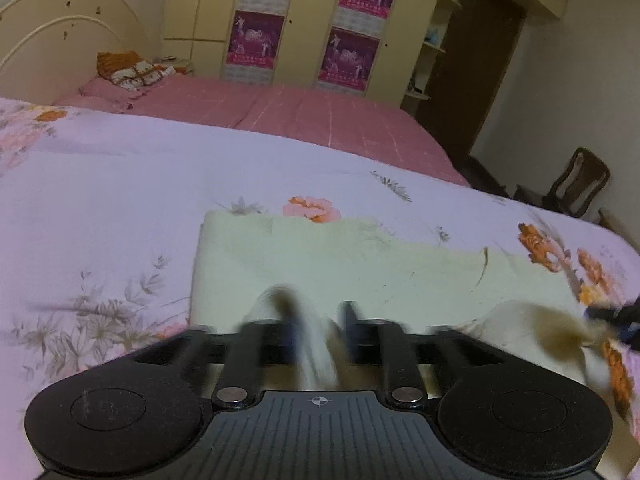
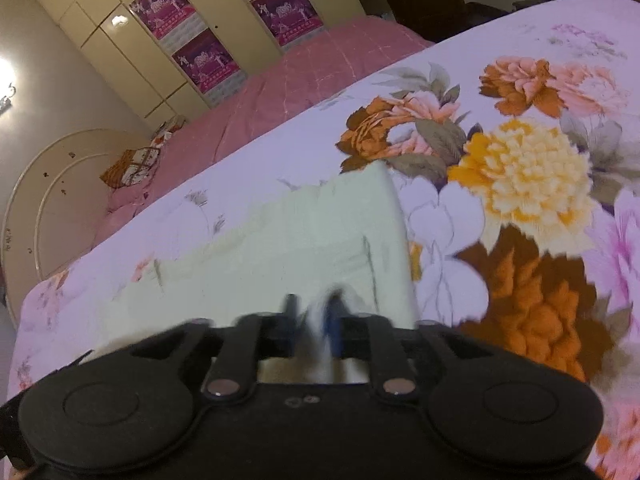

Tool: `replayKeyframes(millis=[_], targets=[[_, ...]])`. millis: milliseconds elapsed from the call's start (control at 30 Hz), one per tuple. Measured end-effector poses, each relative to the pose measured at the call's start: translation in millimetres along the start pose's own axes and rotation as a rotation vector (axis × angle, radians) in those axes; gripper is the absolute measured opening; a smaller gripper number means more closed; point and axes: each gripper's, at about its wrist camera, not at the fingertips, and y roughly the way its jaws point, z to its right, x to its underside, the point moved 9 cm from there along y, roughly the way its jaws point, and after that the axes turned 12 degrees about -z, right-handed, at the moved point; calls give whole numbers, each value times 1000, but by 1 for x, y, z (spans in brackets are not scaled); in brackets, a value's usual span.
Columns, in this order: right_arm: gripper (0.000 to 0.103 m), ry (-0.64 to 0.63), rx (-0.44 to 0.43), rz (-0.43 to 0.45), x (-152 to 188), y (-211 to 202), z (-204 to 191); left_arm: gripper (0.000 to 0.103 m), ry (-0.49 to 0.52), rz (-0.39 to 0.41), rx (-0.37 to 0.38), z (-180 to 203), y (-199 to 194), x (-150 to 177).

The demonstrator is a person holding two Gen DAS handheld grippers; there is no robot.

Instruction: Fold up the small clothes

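You had one pale garment (image 1: pixel 344 264) lying flat on the floral bed (image 1: pixel 100 184). Your left gripper (image 1: pixel 318 316) and right gripper (image 2: pixel 314 310) each stood with fingers apart around a blurred cloth fold. Four posters (image 1: pixel 258 38) were counted; their writing was unreadable.

bed (image 1: pixel 120 184) floral | wardrobe (image 1: pixel 304 24) cream (purple posters) | chair (image 1: pixel 580 184) dark
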Motion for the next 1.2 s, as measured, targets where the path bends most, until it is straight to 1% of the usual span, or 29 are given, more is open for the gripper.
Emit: replayKeyframes(millis=[33,67,100,133,200,267,367,400,433,467,567,600,700,767,800,833,933,1033,1100,1167,1200], targets=[[46,-13,1,23,-4,-5,-2,101,0,22,-26,-3,-4,-2],[53,-35,9,53,-9,-11,-3,103,1,69,-47,-7,-12,-4],[63,-66,26,75,-13,-16,-4,103,22,97,-44,-7,-17,-6],[64,-92,39,80,-15,-18,-5,103,40,92,-41,-7,-18,-6],[64,-129,48,60,-17,-14,-5,103,71,54,-26,-9,-11,-4],[64,-156,64,44,-15,-7,-4,103,93,37,-33,-11,-5,-2],[64,-202,87,27,-13,6,-7,102,107,21,-15,-10,2,-3],[64,-219,91,22,-12,11,-9,101,117,19,-12,-7,5,-4],[63,-238,93,14,-11,15,-12,98,124,12,-7,-5,6,-5],[63,-254,89,8,-10,18,-14,97,129,6,2,-3,6,-5],[62,-289,64,-7,-7,23,-23,98,167,44,40,4,-7,-2],[60,-304,70,-10,-7,24,-23,98,181,51,30,4,-11,-3],[42,-334,106,-20,-9,29,-21,98,180,74,30,-4,-23,-12],[33,-322,93,-22,-9,29,-19,98,180,80,23,-10,-28,-18],[22,-320,90,-28,-8,30,-19,98,185,77,20,-13,-28,-20],[13,-317,94,-31,-8,31,-18,98,191,71,16,-15,-29,-19],[6,-293,97,-14,-8,27,-12,98,212,44,10,-18,-23,-14],[6,-243,100,15,-13,20,-3,98,261,11,20,-6,-11,-9],[6,-208,104,37,-17,15,4,98,295,21,24,3,-12,-5],[6,-178,120,61,-20,9,11,98,296,53,53,4,-23,-3],[5,-162,134,70,-21,7,17,98,294,69,50,2,-29,-2]])
